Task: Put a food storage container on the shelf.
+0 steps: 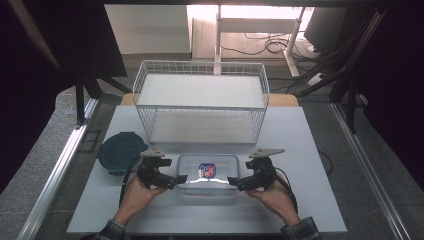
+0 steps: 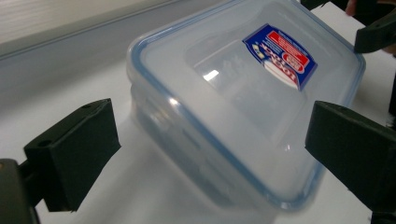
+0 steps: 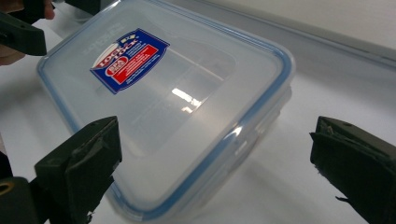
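Note:
A clear plastic box (image 1: 207, 175) with a blue-rimmed lid and a blue and red label lies flat on the white table near its front edge. My left gripper (image 1: 181, 178) stands open at the box's left end, and my right gripper (image 1: 231, 180) stands open at its right end. In the left gripper view the box (image 2: 224, 93) reaches in between the wide-apart jaws of the left gripper (image 2: 212, 154), with a gap on each side. The right gripper view shows the same for the right gripper (image 3: 215, 163): a box (image 3: 187, 93) corner lies between its jaws.
A white wire two-level rack (image 1: 200, 100) stands behind the box at the table's back. A dark round lidded container (image 1: 120, 150) sits left of my left hand. Bare white tabletop (image 1: 305, 150) lies to the right; metal rails run along both sides.

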The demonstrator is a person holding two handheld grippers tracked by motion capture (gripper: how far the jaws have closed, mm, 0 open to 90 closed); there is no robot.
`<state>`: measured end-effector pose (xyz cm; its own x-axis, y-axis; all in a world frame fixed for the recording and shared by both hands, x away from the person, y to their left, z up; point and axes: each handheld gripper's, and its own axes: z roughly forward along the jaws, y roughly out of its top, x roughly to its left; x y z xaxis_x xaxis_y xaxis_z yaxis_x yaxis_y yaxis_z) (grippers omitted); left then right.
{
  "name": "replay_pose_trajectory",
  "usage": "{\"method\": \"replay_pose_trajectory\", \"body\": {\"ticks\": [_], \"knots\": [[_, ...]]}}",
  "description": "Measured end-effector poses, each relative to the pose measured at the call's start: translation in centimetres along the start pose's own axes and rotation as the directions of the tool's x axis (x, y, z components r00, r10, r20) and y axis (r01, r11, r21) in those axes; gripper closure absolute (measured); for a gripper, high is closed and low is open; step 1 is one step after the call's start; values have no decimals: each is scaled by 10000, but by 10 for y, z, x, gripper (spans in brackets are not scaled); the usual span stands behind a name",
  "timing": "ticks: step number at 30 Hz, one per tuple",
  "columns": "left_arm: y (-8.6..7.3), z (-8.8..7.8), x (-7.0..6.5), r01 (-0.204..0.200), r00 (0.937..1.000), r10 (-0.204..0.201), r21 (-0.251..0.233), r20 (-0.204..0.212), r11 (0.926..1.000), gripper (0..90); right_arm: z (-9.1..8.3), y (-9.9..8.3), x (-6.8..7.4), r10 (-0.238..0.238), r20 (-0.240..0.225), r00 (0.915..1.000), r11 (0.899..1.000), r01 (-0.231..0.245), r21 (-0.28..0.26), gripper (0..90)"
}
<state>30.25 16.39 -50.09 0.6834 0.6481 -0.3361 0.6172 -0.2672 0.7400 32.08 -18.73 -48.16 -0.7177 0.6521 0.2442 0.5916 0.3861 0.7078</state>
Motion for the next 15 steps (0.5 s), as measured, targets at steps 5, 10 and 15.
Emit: {"method": "replay_pose_trajectory", "body": {"ticks": [5, 10, 15], "knots": [[8, 21, 8, 393, 9975, -432, 705, 553, 9967, 0, 15, 6, -5, 333, -456, 9984, 9981, -309, 528, 26], [2, 24, 12, 895, 9847, -1024, 951, 1409, 9914, 10, 21, 4, -11, 1060, -1371, 9849, 9906, -927, 1002, 50], [-6, 15, 12, 1285, 9757, -1441, 1013, 1650, 9865, 100, 19, 1, -13, 1498, -1754, 9730, 9842, -1297, 1207, 126]]}}
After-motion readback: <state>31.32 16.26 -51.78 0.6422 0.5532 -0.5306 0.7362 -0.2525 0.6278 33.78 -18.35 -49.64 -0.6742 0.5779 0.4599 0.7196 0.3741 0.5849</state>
